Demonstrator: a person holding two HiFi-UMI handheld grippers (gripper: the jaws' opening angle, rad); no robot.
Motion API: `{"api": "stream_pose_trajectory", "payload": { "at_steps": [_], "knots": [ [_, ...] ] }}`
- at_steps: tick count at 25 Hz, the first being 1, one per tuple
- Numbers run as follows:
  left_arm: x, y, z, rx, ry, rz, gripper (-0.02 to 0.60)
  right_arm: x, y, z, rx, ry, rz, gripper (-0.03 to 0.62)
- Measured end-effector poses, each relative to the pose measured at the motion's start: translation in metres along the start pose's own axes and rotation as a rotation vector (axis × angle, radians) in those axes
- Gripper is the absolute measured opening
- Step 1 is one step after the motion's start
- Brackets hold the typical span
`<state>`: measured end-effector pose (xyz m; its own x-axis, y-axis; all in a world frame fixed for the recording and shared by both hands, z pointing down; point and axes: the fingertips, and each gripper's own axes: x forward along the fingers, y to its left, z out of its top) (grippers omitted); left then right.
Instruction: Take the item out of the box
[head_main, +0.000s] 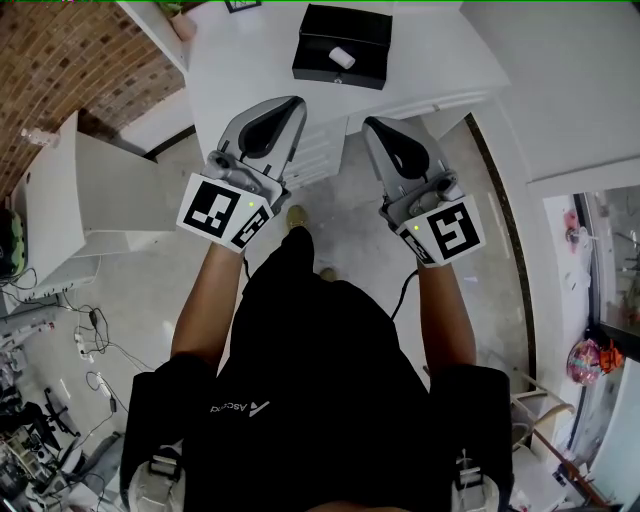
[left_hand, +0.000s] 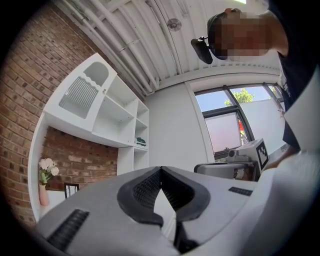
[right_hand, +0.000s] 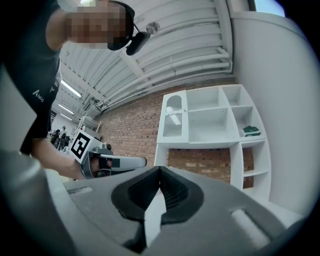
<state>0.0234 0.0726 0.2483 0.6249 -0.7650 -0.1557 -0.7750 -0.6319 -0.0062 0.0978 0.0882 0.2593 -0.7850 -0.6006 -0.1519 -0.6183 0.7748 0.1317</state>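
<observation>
The black box stands on the white counter, near its far middle in the head view. The item, a small white piece, lies in the box, close to the front wall and a little to the right of its centre. The person, in a black shirt, stands in front of the counter and holds one gripper in each hand. The left gripper and the right gripper are held side by side with a gap between them, and both point toward the counter. Their tips are about at the counter's near edge, while their bodies are above the floor. The box lies beyond both tips, well apart from them, and about on the middle line between the two grippers. Neither gripper touches the box or the item. In the left gripper view the two dark pads meet at their tips and nothing stands between them, so this gripper is closed and empty. The right gripper view shows the same: its jaws are together at the tips and hold nothing. Each gripper view looks a little upward and shows a white shelf unit against a brick wall, not the box. In the left gripper view a vase with pale flowers stands at the left, under the shelves.
</observation>
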Motion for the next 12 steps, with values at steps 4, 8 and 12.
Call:
{"api": "stream_pose_trajectory", "payload": {
  "at_steps": [4, 8, 12],
  "knots": [
    [0.018, 0.022, -0.007, -0.007, -0.007, -0.001, -0.002, 0.018, -0.016, -0.010, -0.004, 0.013, -0.003, 0.002],
    [0.044, 0.051, -0.015, -0.005, -0.014, -0.009, -0.002, 0.046, -0.039, -0.027, -0.006, 0.045, -0.006, 0.002],
    [0.074, 0.088, -0.023, 0.017, -0.011, -0.019, -0.002, 0.084, -0.068, -0.050, 0.005, 0.089, -0.017, 0.002]
  ]
}}
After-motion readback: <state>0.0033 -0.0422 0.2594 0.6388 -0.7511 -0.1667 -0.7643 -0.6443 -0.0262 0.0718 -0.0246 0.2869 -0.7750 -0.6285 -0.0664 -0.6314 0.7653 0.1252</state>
